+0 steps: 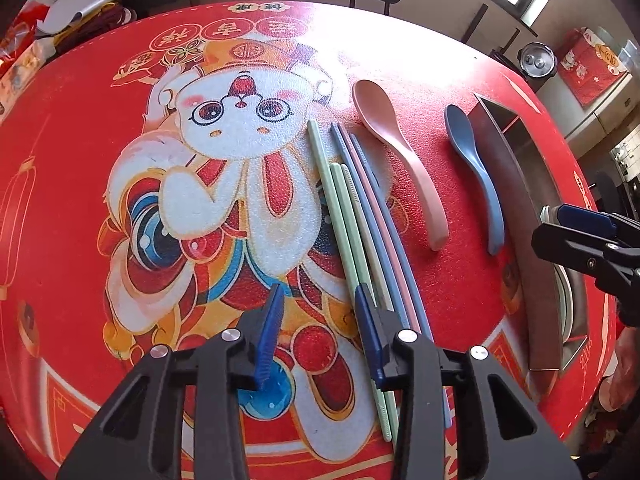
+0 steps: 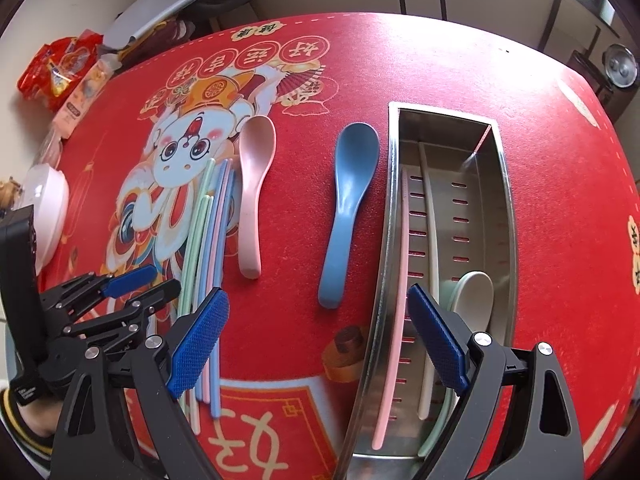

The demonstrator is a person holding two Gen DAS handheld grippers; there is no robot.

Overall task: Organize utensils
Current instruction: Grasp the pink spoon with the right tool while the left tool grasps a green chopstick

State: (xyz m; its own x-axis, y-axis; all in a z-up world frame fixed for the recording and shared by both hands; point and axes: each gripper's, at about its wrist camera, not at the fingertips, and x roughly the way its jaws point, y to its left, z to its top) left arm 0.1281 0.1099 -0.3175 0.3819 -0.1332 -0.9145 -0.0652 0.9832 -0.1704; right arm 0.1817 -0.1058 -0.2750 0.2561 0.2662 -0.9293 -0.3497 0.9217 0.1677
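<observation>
**Both claws spread wide over the utensil spread**

Your landmark is the steel tray (image 2: 506,216), a long rectangular trough of brushed metal with slotted holes in its floor. Inside it lie a slim pink chopstick (image 2: 394,320) along its left wall, a cream chopstick (image 2: 427,208) beside that, and a cream spoon (image 2: 474,296) with a rounded bowl toward the near end.

Just left of the tray rests the blue spoon (image 2: 346,204), matte and smooth, bowl pointing away from you. Further left of the tray lies the pink spoon (image 2: 254,184), same shape. Beyond that, furthest from the tray, a bundle of chopsticks (image 2: 210,240), thin square rods in mint, pink and blue, lies nearly parallel on the table (image 2: 560,160), whose red cloth has a pebbled, printed surface.

Your right claw (image 2: 320,344) is released, ribbed blue pads wide apart, straddling the tray's left wall. Your left claw (image 1: 320,336) is also released, holding nothing, its right pad over the chopstick bundle's near ends.
</observation>
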